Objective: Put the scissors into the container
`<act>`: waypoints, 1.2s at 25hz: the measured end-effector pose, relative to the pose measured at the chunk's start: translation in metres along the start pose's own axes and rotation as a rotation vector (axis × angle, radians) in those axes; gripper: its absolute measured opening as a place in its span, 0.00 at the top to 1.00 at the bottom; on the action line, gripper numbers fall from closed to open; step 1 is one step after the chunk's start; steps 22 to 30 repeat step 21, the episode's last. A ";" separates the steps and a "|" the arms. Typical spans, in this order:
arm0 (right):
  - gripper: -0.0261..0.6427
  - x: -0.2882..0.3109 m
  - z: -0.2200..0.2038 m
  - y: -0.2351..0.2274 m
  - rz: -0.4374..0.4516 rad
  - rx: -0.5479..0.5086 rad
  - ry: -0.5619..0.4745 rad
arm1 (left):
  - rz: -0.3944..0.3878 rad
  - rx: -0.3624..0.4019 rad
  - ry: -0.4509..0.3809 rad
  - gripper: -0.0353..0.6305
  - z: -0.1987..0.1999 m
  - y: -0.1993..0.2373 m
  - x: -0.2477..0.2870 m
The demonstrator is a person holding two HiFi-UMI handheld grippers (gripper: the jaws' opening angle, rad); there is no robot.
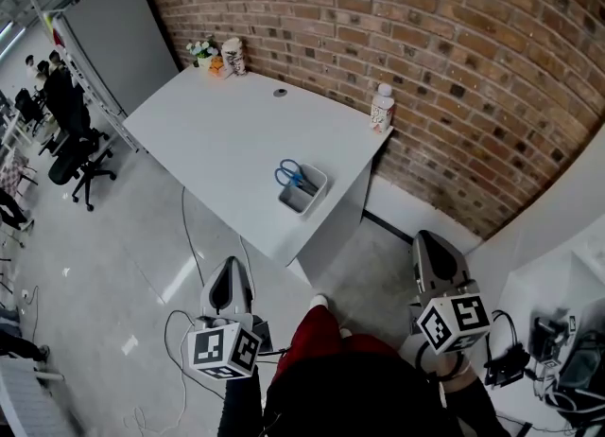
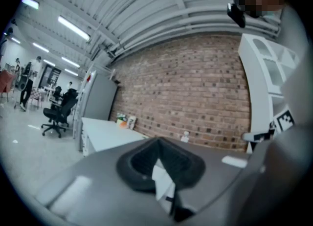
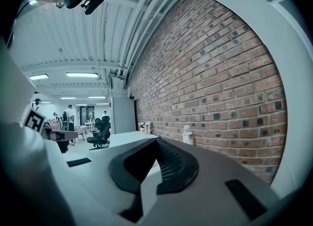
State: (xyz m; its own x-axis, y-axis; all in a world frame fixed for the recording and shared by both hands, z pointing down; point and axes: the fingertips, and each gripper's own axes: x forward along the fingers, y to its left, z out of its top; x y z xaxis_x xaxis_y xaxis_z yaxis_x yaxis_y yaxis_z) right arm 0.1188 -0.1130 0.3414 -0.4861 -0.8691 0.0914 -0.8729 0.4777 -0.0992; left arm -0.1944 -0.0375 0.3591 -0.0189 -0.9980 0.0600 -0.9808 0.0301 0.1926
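The scissors, with blue handles, lie inside a small grey open container near the front right corner of the white table. Both grippers hang low by the person's body, well short of the table and over the floor. My left gripper is shut with nothing between its jaws; in the left gripper view its dark pads meet. My right gripper also looks shut and empty, its ribbed pads meeting at the tip. The table lies ahead of both.
A white bottle stands at the table's right edge by the brick wall. Flowers and small items sit at the far corner, a small round thing mid-table. Office chairs and people are at far left. Cables lie on the floor.
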 end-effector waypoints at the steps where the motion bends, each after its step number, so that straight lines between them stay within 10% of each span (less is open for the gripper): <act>1: 0.95 -0.001 0.002 -0.001 0.001 -0.001 -0.005 | 0.000 0.002 -0.003 0.94 0.001 0.000 0.000; 30: 0.95 0.000 0.013 -0.017 -0.004 0.040 -0.051 | -0.015 0.049 -0.015 0.94 0.020 -0.010 0.016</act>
